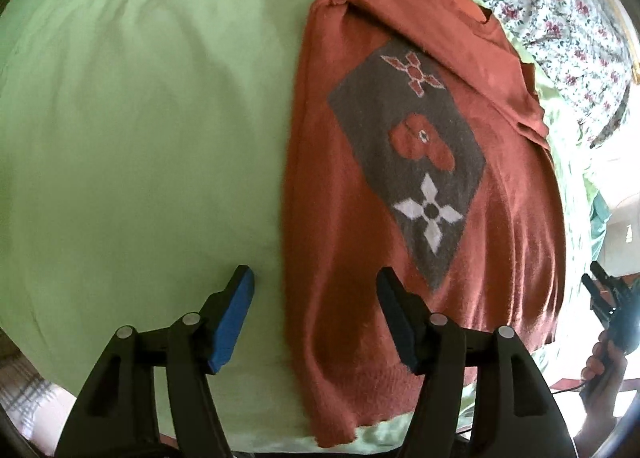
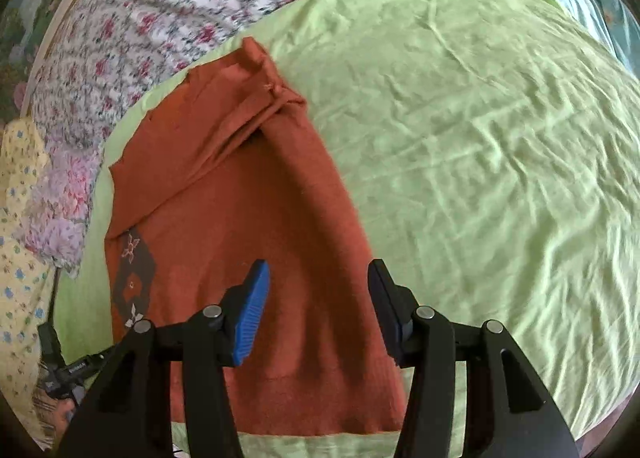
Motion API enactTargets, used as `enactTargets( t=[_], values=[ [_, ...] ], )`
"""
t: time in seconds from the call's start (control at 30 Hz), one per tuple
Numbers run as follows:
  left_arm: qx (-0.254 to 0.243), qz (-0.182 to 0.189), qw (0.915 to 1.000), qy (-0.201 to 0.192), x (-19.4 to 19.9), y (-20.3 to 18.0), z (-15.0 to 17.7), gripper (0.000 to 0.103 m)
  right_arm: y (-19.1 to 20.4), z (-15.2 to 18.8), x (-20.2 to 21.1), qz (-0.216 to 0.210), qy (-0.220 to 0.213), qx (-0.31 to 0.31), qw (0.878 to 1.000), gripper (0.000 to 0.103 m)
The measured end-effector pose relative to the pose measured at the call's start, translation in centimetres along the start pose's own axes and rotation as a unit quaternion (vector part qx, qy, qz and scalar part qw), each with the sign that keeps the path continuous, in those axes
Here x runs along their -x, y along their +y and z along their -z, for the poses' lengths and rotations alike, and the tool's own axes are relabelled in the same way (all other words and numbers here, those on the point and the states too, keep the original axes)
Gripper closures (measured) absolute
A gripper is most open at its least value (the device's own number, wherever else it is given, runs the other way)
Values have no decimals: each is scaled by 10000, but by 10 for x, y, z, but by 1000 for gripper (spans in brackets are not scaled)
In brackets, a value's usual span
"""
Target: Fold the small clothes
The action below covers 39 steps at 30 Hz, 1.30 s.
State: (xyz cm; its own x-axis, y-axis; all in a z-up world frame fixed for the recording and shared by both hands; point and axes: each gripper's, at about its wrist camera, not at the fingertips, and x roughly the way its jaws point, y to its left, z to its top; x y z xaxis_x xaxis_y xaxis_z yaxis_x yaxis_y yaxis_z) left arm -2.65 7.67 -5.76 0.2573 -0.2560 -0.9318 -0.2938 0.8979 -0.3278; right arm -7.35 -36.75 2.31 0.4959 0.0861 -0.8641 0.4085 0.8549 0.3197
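A rust-orange knit sweater [image 1: 352, 185] with a grey diamond patch of flower shapes lies flat on a light green sheet [image 1: 140, 137], its sides folded in lengthwise, the hem toward me. My left gripper [image 1: 316, 290] is open and empty above the sweater's left edge near the hem. In the right wrist view the sweater [image 2: 240, 197] runs away from me, with a sleeve bunched at its far end. My right gripper [image 2: 320, 282] is open and empty over the sweater's right edge near the hem. The right gripper also shows at the right edge of the left wrist view [image 1: 612, 306].
A floral quilt [image 2: 160, 9] lies beyond the sweater, with a yellow patterned cloth [image 2: 20, 258] to the left. The green sheet [image 2: 480, 157] spreads wide and wrinkled to the right. The bed's near edge is just below the hem.
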Motion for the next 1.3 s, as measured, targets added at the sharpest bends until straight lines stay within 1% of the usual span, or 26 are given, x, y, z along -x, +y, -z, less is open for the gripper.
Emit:
enactTargets(
  t=[0.13,0.17,0.23,0.33,0.43,0.5,0.6,0.67,0.73,0.77,0.8,0.83,0.87,0.9,0.97,1.03,1.07,1.1,1.13,1.17,1.23,1.27,1.3],
  values=[
    [-23,-186,9998,-18,-6,-3,8,37,-19,0,-3,-60,151,52,9999,51],
    [-44,-218,9997,-36,-7,-5,9,36,-25,0,-5,-140,216,83,9996,51],
    [-94,-330,9994,-59,-9,-10,9,35,-32,0,-8,-288,293,87,9991,51],
    [-94,-438,9989,-99,-10,-13,10,35,-43,4,-20,-500,591,107,9969,51],
    [-84,-489,9987,-139,-10,-14,12,35,-50,13,-33,-597,898,117,9941,51],
    [-126,-515,9985,-150,-11,-16,13,35,-54,18,-37,-721,966,83,9927,51],
    [-149,-429,9988,-195,-14,-20,15,36,-55,21,-37,-877,954,152,9915,51],
    [-206,-324,9990,-224,-15,-24,17,36,-52,22,-42,-1156,1119,211,9867,51],
    [-362,-310,9985,-251,-15,-29,20,43,-48,24,-47,-1397,1288,270,9814,51],
    [-438,-329,9981,-270,-15,-30,20,59,-46,25,-49,-1457,1341,294,9798,52],
    [-501,-226,9981,-260,-14,-30,21,86,-43,25,-51,-1451,1369,332,9793,62],
    [-478,22,9987,-199,-12,-28,21,95,-40,25,-53,-1416,1414,387,9790,73],
    [-430,177,9987,-209,-8,-26,22,96,-38,25,-55,-1413,1499,434,9776,96],
    [-437,239,9985,-248,-4,-23,22,96,-36,25,-56,-1404,1559,468,9766,96],
    [-481,305,9979,-310,5,-20,25,97,-34,23,-52,-1325,1530,676,9770,96],
    [-406,330,9982,-277,8,-17,29,96,-36,21,-47,-1401,1480,694,9765,96],
    [-335,270,9989,-210,7,-14,30,94,-38,20,-45,-1466,1452,648,9763,96],
    [-268,149,9995,-95,4,-9,32,85,-40,20,-44,-1535,1445,568,9759,96],
    [-235,85,9997,-7,0,-7,34,79,-41,20,-46,-1580,1462,510,9752,96],
    [-207,89,9997,50,-2,-5,36,71,-41,21,-48,-1554,1503,483,9752,92],
    [-206,133,9997,64,-4,-7,38,66,-38,25,-55,-1320,1660,529,9758,89],
    [-233,124,9996,76,-5,-10,39,62,-35,29,-57,-1292,1750,613,9741,84],
    [-307,79,9995,89,-7,-15,40,62,-34,32,-56,-1307,1788,701,9726,81]
  ],
)
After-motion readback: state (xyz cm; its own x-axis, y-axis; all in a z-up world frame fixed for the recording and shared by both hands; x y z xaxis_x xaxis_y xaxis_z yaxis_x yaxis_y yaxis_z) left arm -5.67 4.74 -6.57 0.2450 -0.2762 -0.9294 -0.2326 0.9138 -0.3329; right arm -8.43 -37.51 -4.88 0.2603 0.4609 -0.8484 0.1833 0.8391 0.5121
